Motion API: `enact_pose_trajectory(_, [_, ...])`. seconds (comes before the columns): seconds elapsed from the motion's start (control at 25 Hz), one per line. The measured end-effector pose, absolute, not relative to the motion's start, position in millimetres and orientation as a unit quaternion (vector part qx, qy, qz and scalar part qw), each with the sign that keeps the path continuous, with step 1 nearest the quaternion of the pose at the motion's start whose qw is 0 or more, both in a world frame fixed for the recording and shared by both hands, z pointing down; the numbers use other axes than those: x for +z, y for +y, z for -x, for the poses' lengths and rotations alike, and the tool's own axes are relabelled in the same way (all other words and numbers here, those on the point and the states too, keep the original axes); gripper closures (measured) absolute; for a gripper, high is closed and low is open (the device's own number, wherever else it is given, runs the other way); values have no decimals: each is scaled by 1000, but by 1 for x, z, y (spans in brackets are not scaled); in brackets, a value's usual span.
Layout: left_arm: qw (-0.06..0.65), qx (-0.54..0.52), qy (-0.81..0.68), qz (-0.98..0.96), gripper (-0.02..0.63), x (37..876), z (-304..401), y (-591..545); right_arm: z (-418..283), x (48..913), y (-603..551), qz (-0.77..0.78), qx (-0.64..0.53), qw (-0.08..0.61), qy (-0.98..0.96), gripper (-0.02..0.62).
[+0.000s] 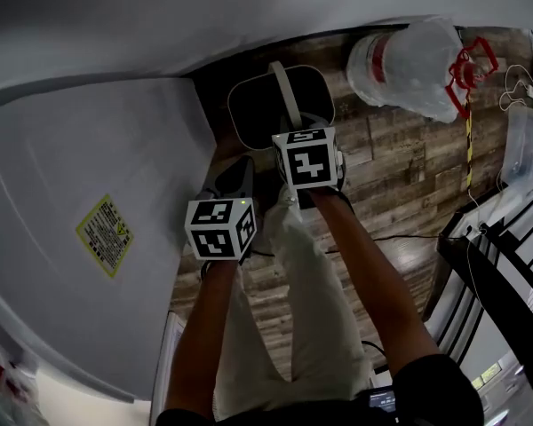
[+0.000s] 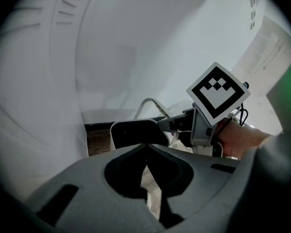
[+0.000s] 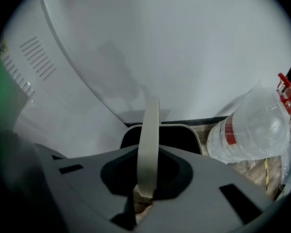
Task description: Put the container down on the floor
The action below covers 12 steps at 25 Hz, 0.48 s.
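Note:
The container (image 1: 253, 114) is a dark bin with a pale rim and a pale bail handle (image 1: 284, 96); it is over the wood floor (image 1: 400, 158), next to a white curved body. My right gripper (image 1: 290, 138) points steeply down and is shut on the handle (image 3: 149, 140), which runs up between its jaws; the bin's rim (image 3: 184, 128) shows beyond. My left gripper (image 1: 240, 174) hangs just left of it with its jaws together and nothing in them. In the left gripper view the container (image 2: 136, 134) sits ahead of the left gripper (image 2: 146, 154), with the right gripper (image 2: 177, 125) over it.
A large clear water bottle (image 1: 409, 56) with a red band lies on the floor right of the container. The big white body (image 1: 89, 167) with a yellow label (image 1: 104, 235) fills the left. Black rails (image 1: 497, 282) and cables stand at the right. The person's legs are below the grippers.

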<state>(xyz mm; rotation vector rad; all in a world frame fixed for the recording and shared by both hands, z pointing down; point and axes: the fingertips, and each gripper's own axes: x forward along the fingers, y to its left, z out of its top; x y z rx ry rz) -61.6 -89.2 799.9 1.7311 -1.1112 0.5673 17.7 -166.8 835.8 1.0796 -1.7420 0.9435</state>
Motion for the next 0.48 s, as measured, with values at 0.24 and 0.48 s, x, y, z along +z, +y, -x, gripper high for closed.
enact_pose_trajectory(0.24, [480,224,-465,-709,589,815,63,-102,-10,850,-183,-427,369,427,-707,563])
enact_pose_trajectory(0.48, [472,224,-467,-714,589,833,65,-110,-1,866,-196,-428,365,418,-714,563])
